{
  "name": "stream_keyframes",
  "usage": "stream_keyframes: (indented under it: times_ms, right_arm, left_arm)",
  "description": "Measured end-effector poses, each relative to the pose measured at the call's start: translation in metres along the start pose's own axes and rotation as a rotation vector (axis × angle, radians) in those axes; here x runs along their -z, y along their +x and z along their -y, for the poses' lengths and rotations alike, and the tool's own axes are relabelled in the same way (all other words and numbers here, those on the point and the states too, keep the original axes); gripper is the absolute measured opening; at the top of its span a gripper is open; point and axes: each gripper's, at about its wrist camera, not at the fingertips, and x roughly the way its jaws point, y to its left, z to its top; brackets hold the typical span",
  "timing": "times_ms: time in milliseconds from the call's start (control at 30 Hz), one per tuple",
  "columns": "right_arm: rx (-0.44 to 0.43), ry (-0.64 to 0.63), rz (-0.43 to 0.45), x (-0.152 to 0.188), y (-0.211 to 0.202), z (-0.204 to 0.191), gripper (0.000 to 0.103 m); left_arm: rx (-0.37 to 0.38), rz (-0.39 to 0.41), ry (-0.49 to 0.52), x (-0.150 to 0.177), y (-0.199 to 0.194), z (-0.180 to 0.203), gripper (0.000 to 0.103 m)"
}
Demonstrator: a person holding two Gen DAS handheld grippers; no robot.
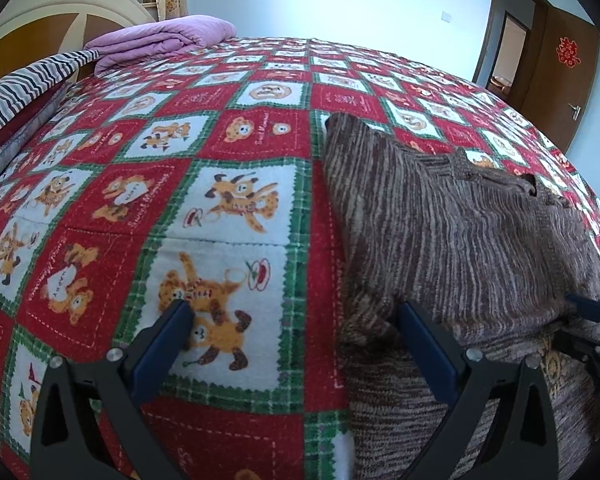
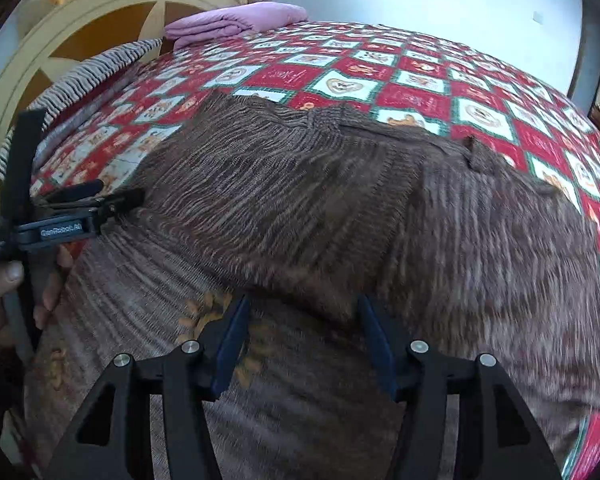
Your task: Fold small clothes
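A brown-and-beige striped knitted sweater [image 2: 340, 208] is seen lying on the bed covered by a red, green and white teddy-bear patchwork quilt [image 1: 148, 184], towards the near right part of it. One fold appears to have been made already: an upper layer of knit is laid over a lower layer that carries an orange motif, its folded edge running across just ahead of both tools. The collar and shoulder are seen at the far side, so the garment is judged to be only partly folded; further folds and a final squaring-up are judged to remain.

The left gripper [image 1: 292, 312] is held with its jaws released and wide apart, one blue finger over the quilt and the other at the sweater's left edge. The right gripper [image 2: 302, 312] is likewise spread, nothing being grasped, over the folded edge, though motion blur makes contact with the cloth uncertain

A folded lilac blanket [image 1: 160, 38] lies at the far corner, well apart
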Motion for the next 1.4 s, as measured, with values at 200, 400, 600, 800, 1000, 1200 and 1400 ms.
stream_keyframes:
  times_ms: [200,400,600,800,1000,1200,1400]
  right_arm:
    - [-0.024,0.088,0.033,0.025,-0.034,0.017,0.058]
    - [0.117,0.181,0.079,0.047,-0.052,0.047,0.058]
    - [0.149,0.233,0.072,0.069,-0.065,0.065,0.058]
    - [0.134,0.226,0.054,0.089,-0.082,0.064,0.058]
    - [0.081,0.25,0.043,0.118,-0.105,0.062,0.058]
    - [0.08,0.237,0.019,0.141,-0.128,0.057,0.058]
    - [0.084,0.223,0.003,0.163,-0.146,0.051,0.058]
  left_arm:
    - [-0.018,-0.003,0.012,0.01,-0.011,0.002,0.103]
    - [-0.06,0.029,0.022,0.012,-0.018,0.005,0.103]
    - [-0.073,0.059,0.083,0.021,-0.038,0.019,0.103]
    - [-0.043,0.076,0.138,0.042,-0.061,0.031,0.103]
    - [-0.024,0.083,0.147,0.055,-0.084,0.03,0.103]
    - [-0.003,0.066,0.151,0.07,-0.104,0.032,0.103]
    - [0.015,0.051,0.177,0.089,-0.122,0.036,0.103]
